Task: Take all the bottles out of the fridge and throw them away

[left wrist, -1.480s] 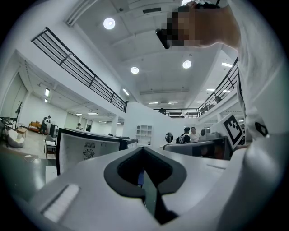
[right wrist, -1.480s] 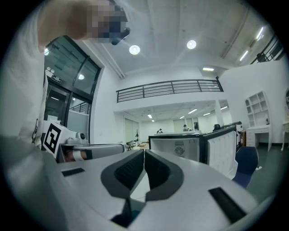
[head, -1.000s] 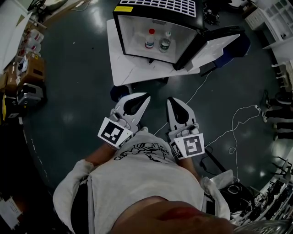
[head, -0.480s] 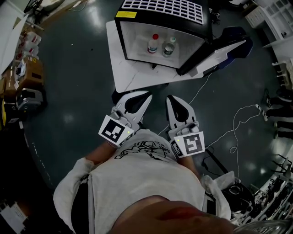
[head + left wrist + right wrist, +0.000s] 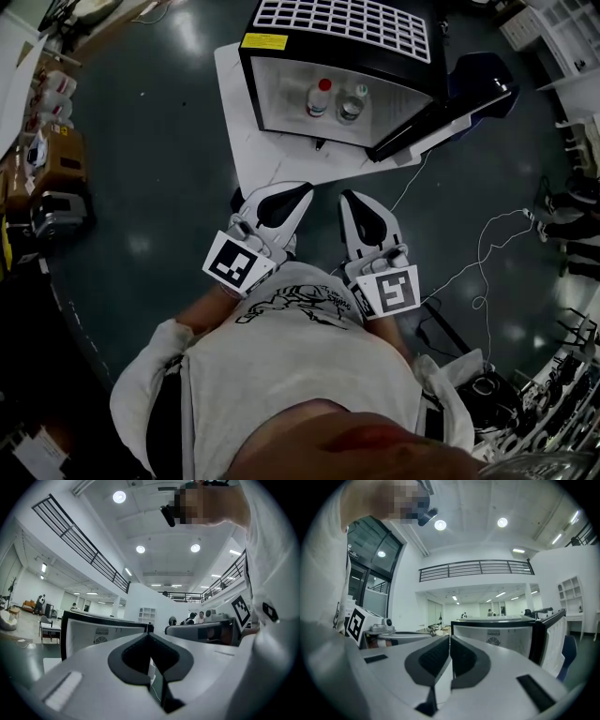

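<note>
The fridge [image 5: 337,28] stands at the far edge of a low white table [image 5: 272,155], with its mouth turned toward the person; that leaves a bare strip of tabletop along the near edge. Its door [image 5: 450,108] hangs wide open past the right edge, so nothing bars the way in. The left gripper [image 5: 298,193] and right gripper [image 5: 352,202] are held side by side and level, close in front of the person's body; both point at the opening but sit short of the near edge, which reads as an approach, not yet a reach. Each gripper's jaws are pressed together on nothing; they will have to part before any grasp. A red-capped bottle [image 5: 320,99] and a second bottle [image 5: 353,104] stand upright just beside each other, mid-floor in the fridge, red cap on the left; neither is touched, so I judge the whole task lies ahead.
</note>
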Tool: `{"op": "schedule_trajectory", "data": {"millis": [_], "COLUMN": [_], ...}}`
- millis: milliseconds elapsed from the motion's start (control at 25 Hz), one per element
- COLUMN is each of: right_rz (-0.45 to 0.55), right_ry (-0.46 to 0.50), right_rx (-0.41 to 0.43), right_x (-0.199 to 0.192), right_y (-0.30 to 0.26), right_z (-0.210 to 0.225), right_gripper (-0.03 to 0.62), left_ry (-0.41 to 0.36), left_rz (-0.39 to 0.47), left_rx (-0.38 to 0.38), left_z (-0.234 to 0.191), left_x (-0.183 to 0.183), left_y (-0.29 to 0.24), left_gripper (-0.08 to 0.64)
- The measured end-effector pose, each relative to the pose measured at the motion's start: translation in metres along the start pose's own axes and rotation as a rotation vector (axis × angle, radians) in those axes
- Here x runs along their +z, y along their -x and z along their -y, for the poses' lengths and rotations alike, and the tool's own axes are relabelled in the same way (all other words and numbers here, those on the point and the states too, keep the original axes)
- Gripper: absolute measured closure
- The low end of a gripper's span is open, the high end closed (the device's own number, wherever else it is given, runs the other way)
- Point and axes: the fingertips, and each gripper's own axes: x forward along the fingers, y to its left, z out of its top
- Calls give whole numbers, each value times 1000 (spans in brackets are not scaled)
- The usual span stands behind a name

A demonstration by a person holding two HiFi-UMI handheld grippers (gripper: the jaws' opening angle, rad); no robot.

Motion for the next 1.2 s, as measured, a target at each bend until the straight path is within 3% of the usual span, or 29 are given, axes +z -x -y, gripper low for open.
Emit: {"op": "schedule_trajectory", "data": {"millis": [400, 800, 1200], "right_rz": [-7, -17, -17], "right_ry": [-1, 16, 56], "right_rx": [-2, 22, -15], "right_x": [-2, -6, -20], "right_y": [-29, -27, -29], "right_z": [6, 33, 67], "right_gripper": [583, 583, 581], "left_ry": [13, -9, -22], "left_rz": [-5, -1, -8], "left_rx": [3, 40, 57], "left_z": [-26, -24, -25], "left_x": [0, -1, -14], "left_y": [-8, -33, -56], "left_gripper": [551, 551, 551]}}
